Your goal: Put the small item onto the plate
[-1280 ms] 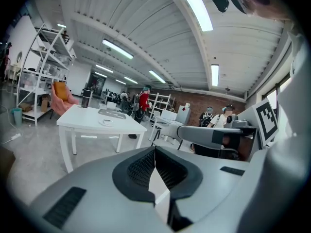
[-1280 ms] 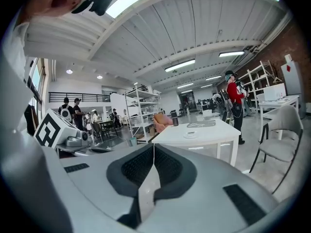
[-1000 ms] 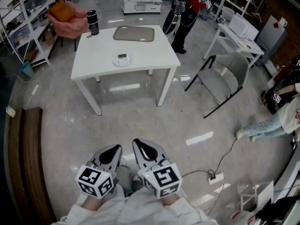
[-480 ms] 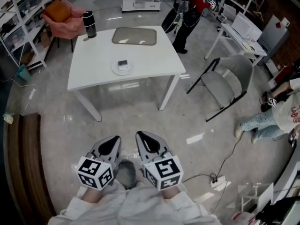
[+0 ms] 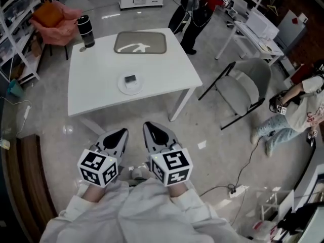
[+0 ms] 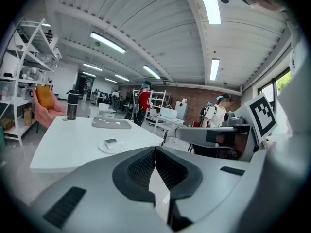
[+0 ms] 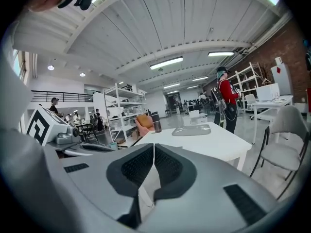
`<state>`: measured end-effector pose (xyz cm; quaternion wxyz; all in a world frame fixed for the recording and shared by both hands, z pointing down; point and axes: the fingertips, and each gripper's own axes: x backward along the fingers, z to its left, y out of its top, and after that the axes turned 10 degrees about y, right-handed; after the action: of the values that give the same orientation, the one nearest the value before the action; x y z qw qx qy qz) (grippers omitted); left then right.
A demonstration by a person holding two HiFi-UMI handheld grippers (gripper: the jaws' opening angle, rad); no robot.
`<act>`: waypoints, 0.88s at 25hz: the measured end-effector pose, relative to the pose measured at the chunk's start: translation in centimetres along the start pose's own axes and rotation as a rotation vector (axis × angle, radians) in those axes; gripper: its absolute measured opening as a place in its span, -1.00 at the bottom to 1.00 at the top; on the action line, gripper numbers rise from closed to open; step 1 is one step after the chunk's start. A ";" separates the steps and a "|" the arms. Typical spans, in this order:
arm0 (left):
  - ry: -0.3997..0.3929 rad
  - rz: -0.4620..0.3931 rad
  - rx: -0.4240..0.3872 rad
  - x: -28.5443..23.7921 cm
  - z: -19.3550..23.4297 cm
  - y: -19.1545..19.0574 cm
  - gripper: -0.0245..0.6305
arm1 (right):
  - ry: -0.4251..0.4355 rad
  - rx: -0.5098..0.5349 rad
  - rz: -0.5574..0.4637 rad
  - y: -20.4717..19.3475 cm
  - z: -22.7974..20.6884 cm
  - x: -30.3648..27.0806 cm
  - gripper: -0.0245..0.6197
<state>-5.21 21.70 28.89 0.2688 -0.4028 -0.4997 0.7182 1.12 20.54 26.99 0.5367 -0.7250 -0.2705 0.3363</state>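
Hanging short of the white table (image 5: 96,70), left gripper (image 5: 117,137) and right gripper (image 5: 154,133) pinched closed, empty, likely idle; small item (image 5: 130,79) sits on plate (image 5: 123,88).

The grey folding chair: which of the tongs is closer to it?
Right. The right tongs hang over the floor, with the chair off to their right. The left tongs sit beside them on the far side, so further away. Neither touches it.

Bright, even light from ceiling strip lamps (image 6: 212,4). Glare streaks on glossy floor (image 5: 201,145) & tray (image 5: 140,43). Gripper views: heavy fisheye, black vignette corners, straight lines bow twd edges.
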 end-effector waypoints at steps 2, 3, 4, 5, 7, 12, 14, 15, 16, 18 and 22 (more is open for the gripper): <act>-0.020 0.001 0.006 -1.2 0.9 0.5 -0.90 | 0.001 0.000 0.012 0.1 -0.3 -1.5 -0.87; -0.027 0.004 0.015 -1.8 1.4 0.6 -0.89 | 0.003 0.001 0.022 0.1 -0.4 -2.1 -0.88; -0.035 0.011 0.026 -2.3 1.7 0.7 -0.89 | 0.004 0.000 0.033 0.0 -0.5 -2.6 -0.87; -0.044 0.021 0.036 -2.8 2.0 0.6 -0.90 | 0.003 -0.005 0.042 -0.3 -0.7 -3.0 -0.87; -0.056 0.039 0.047 -3.8 2.7 0.3 -0.89 | -0.003 -0.022 0.057 -0.8 -1.4 -3.9 -0.88; -0.050 0.052 0.082 -6.7 5.0 0.4 -0.89 | -0.001 -0.039 0.080 -1.2 -3.9 -6.8 -0.87; -0.035 0.055 0.092 -7.7 6.0 0.5 -0.90 | 0.009 -0.052 0.089 -1.5 -4.9 -8.1 -0.87; -0.029 0.057 0.096 -8.3 6.7 0.6 -0.89 | 0.015 -0.056 0.092 -1.5 -5.5 -8.9 -0.87; -0.024 0.059 0.101 -9.2 7.4 0.7 -0.89 | 0.021 -0.059 0.095 -1.4 -6.1 -9.8 -0.87; -0.015 0.065 0.113 -10.9 8.6 1.2 -0.90 | 0.036 -0.062 0.103 -0.9 -7.3 -11.7 -0.87; 0.003 0.084 0.137 -14.7 10.3 2.7 -0.89 | 0.066 -0.067 0.133 0.2 -10.4 -14.8 -0.87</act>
<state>-6.14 4.01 32.75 0.2663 -0.4052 -0.4316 0.7606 -0.09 3.14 31.74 0.4972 -0.7698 -0.2150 0.3377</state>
